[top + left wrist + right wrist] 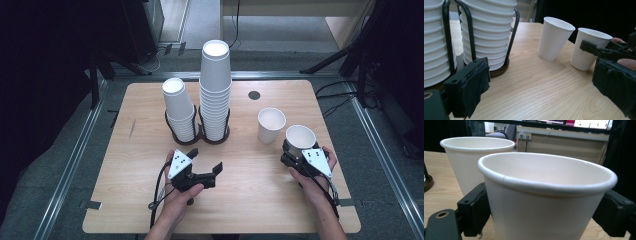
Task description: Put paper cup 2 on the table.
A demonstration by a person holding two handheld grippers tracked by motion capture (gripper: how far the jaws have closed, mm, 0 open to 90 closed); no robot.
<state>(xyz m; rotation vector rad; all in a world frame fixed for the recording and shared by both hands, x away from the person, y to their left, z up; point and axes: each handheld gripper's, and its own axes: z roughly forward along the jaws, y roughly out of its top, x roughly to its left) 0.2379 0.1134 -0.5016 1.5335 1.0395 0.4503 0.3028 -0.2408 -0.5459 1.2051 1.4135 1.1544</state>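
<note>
Two loose white paper cups stand upright at the right of the wooden table [250, 195]. The nearer cup [300, 136] [544, 195] [589, 50] sits between the jaws of my right gripper [299, 150] [544, 217], whose pads press its sides low down while it rests on the table. The other cup [271, 125] [555, 37] [474, 157] stands free just to its left. My left gripper [205, 160] [541, 95] is open with nothing in it, at the table's middle in front of the cup stacks.
A black wire holder [200, 136] at the centre back carries a short stack [177, 107] and a tall stack [215, 85] [489, 30] of white cups. A round dark cable hole [254, 95] lies behind the loose cups. Bare wood stretches along the front.
</note>
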